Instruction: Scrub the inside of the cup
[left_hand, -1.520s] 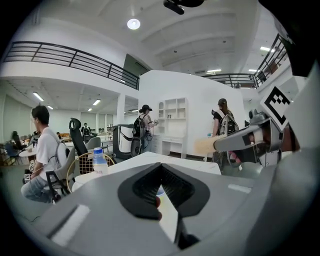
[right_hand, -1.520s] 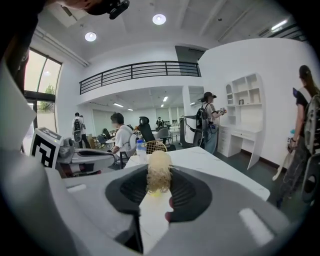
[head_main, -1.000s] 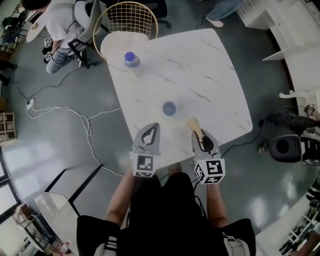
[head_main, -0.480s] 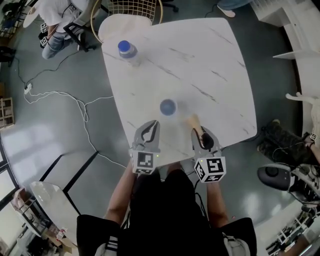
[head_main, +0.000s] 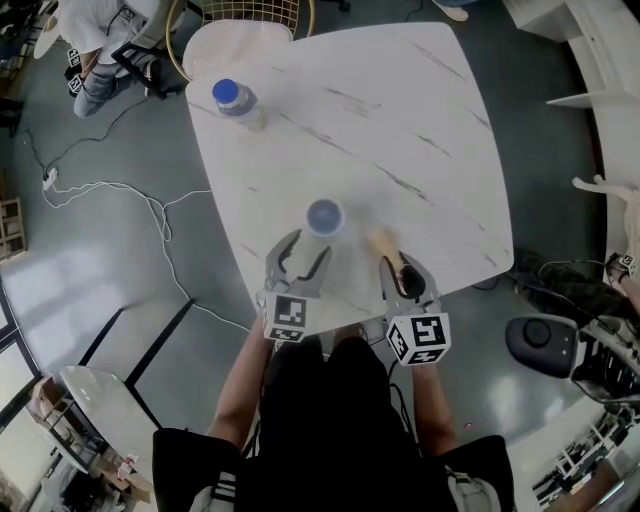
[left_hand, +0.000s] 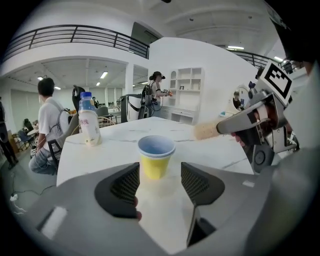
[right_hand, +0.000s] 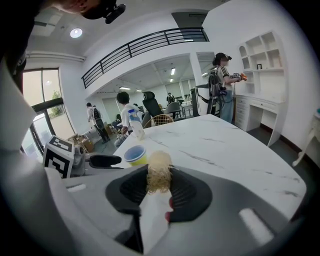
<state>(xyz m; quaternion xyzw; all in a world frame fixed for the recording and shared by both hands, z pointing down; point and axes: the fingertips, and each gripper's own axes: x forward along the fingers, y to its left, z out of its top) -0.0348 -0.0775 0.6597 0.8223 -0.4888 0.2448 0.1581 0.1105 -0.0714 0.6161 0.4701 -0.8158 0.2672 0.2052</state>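
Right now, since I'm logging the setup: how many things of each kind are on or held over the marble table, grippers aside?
cup: 1
bottle: 1
brush: 1
Total: 3

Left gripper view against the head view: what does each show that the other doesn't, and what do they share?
Only the left gripper view: the yellow side of the cup and the balcony railing. Only the head view: floor cables and the person's forearms. Both: the cup, the bottle, the marble table, and the right gripper shut on the brush.
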